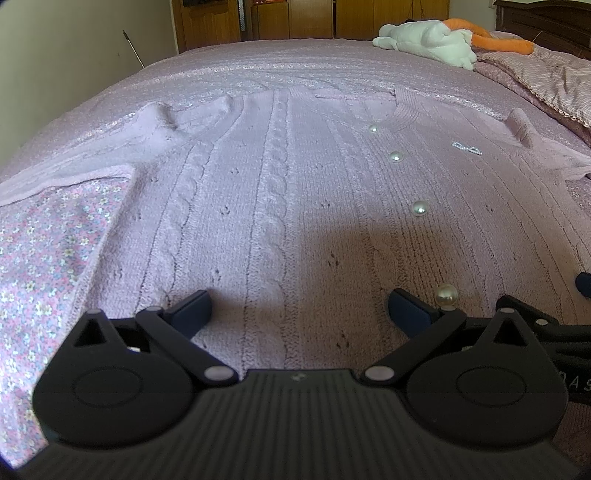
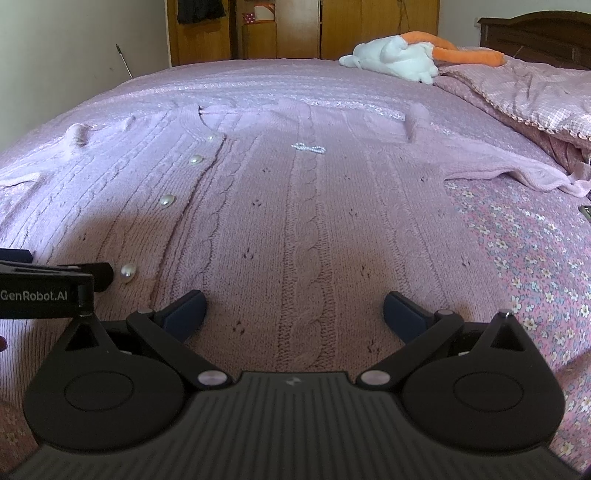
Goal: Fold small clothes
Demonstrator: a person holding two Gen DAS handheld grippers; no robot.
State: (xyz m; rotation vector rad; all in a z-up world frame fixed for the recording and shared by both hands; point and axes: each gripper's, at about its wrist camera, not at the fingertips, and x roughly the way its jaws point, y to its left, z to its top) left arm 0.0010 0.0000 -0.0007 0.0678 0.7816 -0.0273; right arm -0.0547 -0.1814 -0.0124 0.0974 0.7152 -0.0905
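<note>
A lilac cable-knit cardigan (image 1: pixel 280 192) (image 2: pixel 303 221) lies flat and spread out on the bed, front side up, buttoned with a row of pearl buttons (image 1: pixel 420 208) (image 2: pixel 167 201) and a small pearl bow (image 2: pixel 308 148) (image 1: pixel 467 147) on the chest. My left gripper (image 1: pixel 299 308) hovers low over the hem, open, with nothing between its fingers. My right gripper (image 2: pixel 293 308) is beside it over the hem, also open and empty. The sleeves run out to both sides. The left gripper's body (image 2: pixel 44 291) shows at the left edge of the right wrist view.
The bed has a pink floral sheet (image 1: pixel 40 258) (image 2: pixel 524 258). A white and orange plush toy (image 1: pixel 436 40) (image 2: pixel 399 55) and a bunched pink quilt (image 2: pixel 517 96) lie at the far right. Wooden wardrobes (image 2: pixel 280 33) stand behind the bed.
</note>
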